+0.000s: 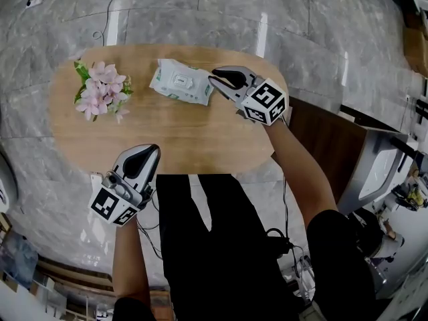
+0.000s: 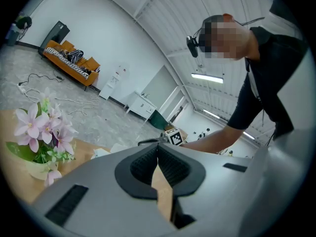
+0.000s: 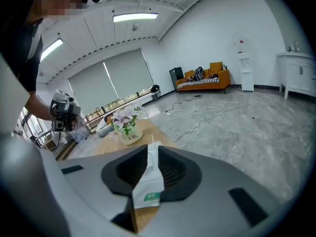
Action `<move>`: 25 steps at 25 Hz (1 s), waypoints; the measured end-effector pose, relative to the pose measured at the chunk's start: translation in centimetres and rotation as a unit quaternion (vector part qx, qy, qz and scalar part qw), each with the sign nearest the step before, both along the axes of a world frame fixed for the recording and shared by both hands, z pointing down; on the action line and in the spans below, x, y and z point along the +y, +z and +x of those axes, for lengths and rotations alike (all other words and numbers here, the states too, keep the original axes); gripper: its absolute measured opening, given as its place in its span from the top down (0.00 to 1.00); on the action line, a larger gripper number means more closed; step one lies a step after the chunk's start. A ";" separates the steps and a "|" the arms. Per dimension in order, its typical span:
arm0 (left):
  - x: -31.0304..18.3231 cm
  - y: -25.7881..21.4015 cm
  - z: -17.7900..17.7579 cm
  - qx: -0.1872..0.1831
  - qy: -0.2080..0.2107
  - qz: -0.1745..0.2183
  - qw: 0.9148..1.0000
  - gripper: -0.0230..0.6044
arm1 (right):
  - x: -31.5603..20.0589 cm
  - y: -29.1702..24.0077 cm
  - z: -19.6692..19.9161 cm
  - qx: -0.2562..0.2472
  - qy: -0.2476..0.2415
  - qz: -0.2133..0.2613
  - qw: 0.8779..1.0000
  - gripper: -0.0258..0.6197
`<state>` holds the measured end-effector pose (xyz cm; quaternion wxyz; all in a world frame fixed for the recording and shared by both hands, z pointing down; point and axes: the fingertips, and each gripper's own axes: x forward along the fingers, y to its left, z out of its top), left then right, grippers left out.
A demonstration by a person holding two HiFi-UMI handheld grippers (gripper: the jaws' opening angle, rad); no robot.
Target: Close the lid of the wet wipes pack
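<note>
While the left gripper [image 1: 154, 149] is held closed aside, the right gripper [image 1: 212, 77], jaws together, is poised at the wet wipes pack [image 1: 164, 80], whose lid [image 1: 181, 79] should next be pressed flat.

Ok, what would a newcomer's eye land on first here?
Probably the right tool, its tips closed on the right end of the wet wipes pack at the far side of the oval wooden table. Next come the pink flowers at the table's left end, and the left tool, shut and empty, at the near edge.
</note>
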<state>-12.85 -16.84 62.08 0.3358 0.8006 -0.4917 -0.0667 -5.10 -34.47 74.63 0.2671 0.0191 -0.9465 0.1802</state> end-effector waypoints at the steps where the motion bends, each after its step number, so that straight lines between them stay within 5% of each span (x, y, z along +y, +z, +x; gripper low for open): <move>1: 0.1 0.1 0.0 0.001 -0.001 -0.001 1.000 0.94 | 0.1 0.4 -0.1 0.002 -0.002 -0.001 1.000 0.84; 25: 1.2 2.9 0.7 0.016 -0.001 -0.014 1.000 0.94 | 0.6 3.6 -1.4 0.015 -0.018 0.004 1.000 0.92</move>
